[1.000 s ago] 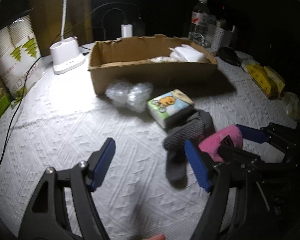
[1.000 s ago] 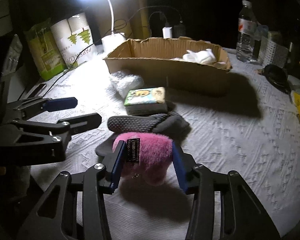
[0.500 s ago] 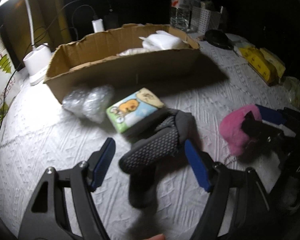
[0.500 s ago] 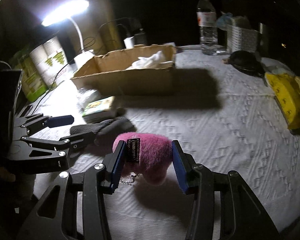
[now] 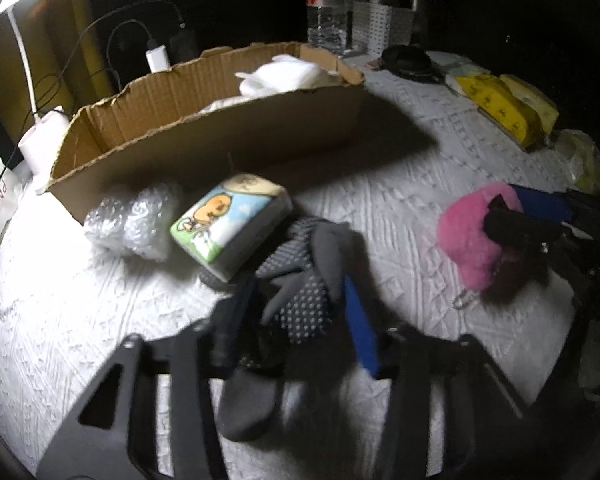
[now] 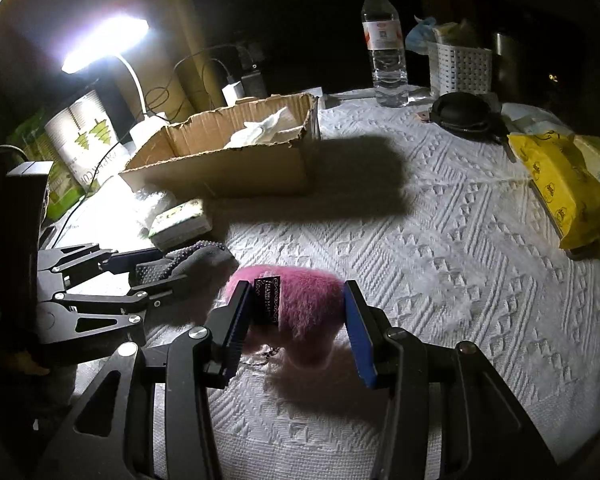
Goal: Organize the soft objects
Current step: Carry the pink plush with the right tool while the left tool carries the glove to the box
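Left gripper [image 5: 296, 312] closing onto grey sock [image 5: 300, 280], looks pinched though blurry. Right gripper [image 6: 296, 320] gripping pink plush [image 6: 300, 300] mid-body; I'm treating both as light, squashy.

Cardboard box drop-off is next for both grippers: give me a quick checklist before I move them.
1. Right gripper clamped on pink plush: ok.
2. Left gripper closed on grey dotted glove: cannot tell, blurred.
3. Cardboard box open on top: ok.
4. Room in box beside white cloth: ok.
5. Glove free of cartoon sponge: not ok, they touch.
6. Plush keychain hanging loose: ok.
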Tool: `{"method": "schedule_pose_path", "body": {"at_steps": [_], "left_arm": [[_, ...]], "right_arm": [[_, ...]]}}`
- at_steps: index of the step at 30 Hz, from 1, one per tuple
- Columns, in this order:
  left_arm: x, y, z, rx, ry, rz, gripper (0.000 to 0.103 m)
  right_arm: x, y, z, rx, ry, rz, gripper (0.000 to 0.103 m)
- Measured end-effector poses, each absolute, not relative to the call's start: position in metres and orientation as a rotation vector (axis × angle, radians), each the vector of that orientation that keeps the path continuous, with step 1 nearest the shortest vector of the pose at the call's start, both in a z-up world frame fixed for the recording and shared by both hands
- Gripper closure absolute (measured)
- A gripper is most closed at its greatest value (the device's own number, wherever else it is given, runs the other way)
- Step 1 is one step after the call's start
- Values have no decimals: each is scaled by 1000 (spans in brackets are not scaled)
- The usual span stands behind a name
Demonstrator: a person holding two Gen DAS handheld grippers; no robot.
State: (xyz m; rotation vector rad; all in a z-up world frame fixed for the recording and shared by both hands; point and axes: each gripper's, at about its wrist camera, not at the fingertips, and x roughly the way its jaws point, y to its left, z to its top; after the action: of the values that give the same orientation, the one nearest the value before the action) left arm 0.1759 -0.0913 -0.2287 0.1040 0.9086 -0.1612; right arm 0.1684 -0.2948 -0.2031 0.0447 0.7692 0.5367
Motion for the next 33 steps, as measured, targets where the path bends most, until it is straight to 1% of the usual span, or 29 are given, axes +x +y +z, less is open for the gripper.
{"method": "schedule_pose_path", "body": {"at_steps": [1,2,7,8,18,33], "left_arm": [[174,-91,-227,100,905,-167,69],[172,-91,-225,99,901,-173,71],[160,-89,-212,86,873,-201,73],[158,-88,-210,83,867,-205,77],[137,-68,-187,8,821,-237,79],[113,-36,-146,-38,718,-229,80]], "right_arm": [[168,-294,-202,43,767,537,55],[167,-293,-201,42,765,538,55],[162,-287,-195,26,752,543,55],[161,-285,-193,23,751,544,55],[151,-268,-178,-17,723,558,55],[140,-244,-155,-61,686,574,55]]}}
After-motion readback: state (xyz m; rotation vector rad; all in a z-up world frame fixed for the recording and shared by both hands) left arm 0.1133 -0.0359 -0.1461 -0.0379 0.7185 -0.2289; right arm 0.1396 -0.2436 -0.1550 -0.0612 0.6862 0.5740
